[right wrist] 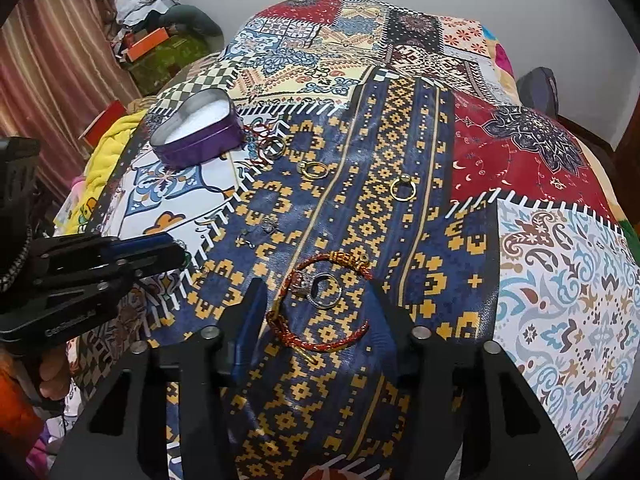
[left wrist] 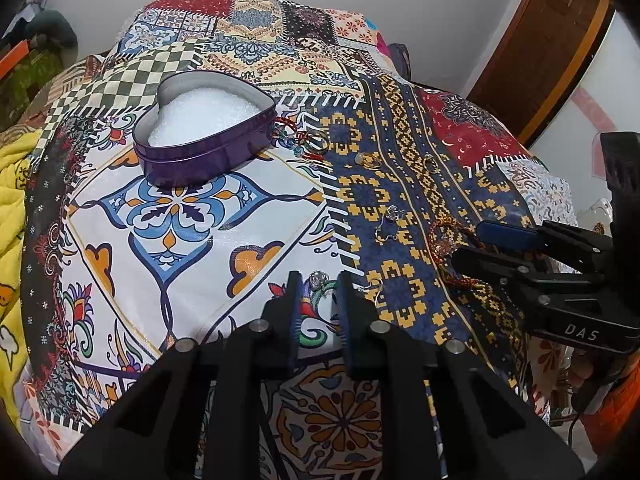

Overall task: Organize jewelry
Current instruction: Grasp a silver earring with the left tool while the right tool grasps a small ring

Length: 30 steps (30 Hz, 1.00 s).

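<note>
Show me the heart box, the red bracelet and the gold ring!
Heart box (left wrist: 192,162): left wrist view, on its purple side wall.
Red bracelet (right wrist: 336,346): right wrist view, on its lower cord.
Gold ring (right wrist: 403,189): right wrist view, on its band.

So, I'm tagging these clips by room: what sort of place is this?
Probably a bedroom: a patchwork bedspread covers a bed-like surface, a yellow blanket is bunched beside it, and a curtain hangs behind.

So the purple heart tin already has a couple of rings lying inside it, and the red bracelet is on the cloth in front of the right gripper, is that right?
Not quite. The purple heart tin holds only white foam padding; no rings are inside, as the left wrist view shows. The red bracelet does lie on the cloth in front of the right gripper.
</note>
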Available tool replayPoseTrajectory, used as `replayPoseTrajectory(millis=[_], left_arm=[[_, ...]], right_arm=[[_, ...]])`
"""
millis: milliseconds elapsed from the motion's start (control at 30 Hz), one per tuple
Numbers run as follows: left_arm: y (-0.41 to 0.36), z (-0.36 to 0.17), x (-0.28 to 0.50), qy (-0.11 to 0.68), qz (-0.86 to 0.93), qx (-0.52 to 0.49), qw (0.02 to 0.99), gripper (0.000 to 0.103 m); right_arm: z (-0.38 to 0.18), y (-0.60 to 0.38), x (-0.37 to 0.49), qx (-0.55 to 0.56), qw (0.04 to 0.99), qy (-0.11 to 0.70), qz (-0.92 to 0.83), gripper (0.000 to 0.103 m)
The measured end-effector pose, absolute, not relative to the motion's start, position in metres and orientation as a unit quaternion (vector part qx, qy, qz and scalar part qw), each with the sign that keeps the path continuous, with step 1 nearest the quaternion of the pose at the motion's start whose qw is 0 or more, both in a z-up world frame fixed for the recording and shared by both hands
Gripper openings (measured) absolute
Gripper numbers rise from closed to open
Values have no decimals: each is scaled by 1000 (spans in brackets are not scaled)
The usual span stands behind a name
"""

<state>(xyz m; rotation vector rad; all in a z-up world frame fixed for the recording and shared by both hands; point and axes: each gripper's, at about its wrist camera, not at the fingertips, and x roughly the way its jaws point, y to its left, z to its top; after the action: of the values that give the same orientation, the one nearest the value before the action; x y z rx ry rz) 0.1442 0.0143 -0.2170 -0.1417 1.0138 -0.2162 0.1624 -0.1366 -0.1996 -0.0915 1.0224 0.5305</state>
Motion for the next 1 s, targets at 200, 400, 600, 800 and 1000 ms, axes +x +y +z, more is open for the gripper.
replayPoseTrajectory(millis=[200, 400, 600, 800, 1000], left_arm=[[14, -220, 148, 483, -107, -67, 866, 9], [13, -219, 146, 479, -107, -66, 869, 9], [13, -217, 144, 476, -100, -64, 871, 9], [20, -205, 138, 463, -91, -69, 879, 9], [31, -184, 132, 438, -76, -73, 893, 9]], right_arm=[[-208, -135, 169, -28, 825, 501, 259, 24], [-213, -134, 172, -25, 825, 501, 260, 17], [-211, -131, 172, -26, 828, 495, 262, 12], [-197, -133, 167, -26, 838, 478, 261, 11], [-175, -126, 163, -23, 853, 450, 262, 11]])
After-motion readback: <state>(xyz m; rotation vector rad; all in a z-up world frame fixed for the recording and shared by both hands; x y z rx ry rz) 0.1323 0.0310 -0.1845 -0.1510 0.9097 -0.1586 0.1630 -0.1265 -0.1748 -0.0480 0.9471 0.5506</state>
